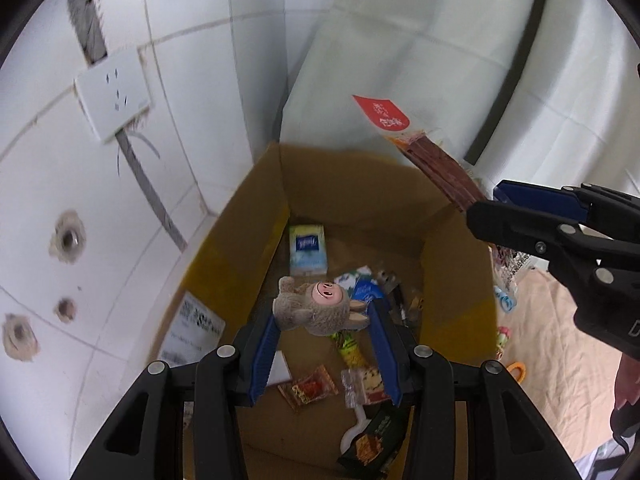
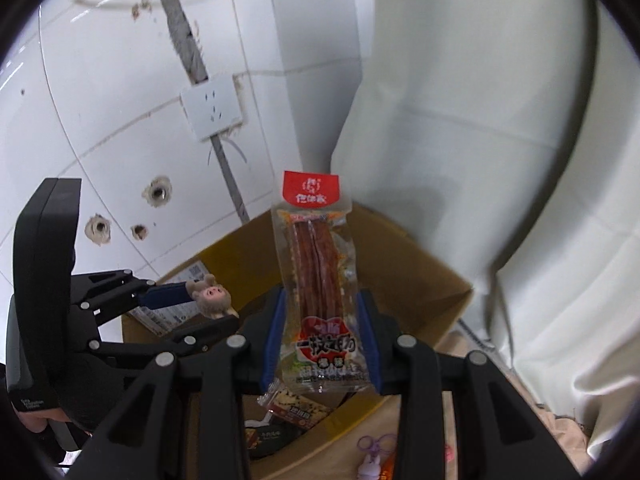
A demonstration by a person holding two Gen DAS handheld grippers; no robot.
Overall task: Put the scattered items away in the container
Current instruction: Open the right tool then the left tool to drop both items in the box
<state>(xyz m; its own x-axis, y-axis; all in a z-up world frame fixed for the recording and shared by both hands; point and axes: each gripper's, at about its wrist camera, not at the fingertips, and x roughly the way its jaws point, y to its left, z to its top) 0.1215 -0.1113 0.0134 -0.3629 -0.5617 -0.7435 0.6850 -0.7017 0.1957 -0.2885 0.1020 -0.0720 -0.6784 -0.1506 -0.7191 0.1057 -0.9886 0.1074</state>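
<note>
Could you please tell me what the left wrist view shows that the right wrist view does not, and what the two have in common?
Only the left wrist view shows deep inside the cardboard box: a tissue pack and small snack packets. Only the right wrist view shows the spicy strip packet's front label and a purple trinket on the cloth. Both show the left gripper holding the plush monkey, the right gripper holding the packet, and the wall socket.

Beige cloth surface with a cardboard box sitting on it

The box [image 1: 456,292] stands open on the cloth-covered surface [image 1: 560,360], tucked against the tiled wall. A few bits are scattered on the cloth just beside it: a little blue thing [image 1: 505,299], an orange ring [image 1: 517,370], purple scissors [image 2: 376,444] and a tiny purple bunny [image 2: 370,468].
</note>
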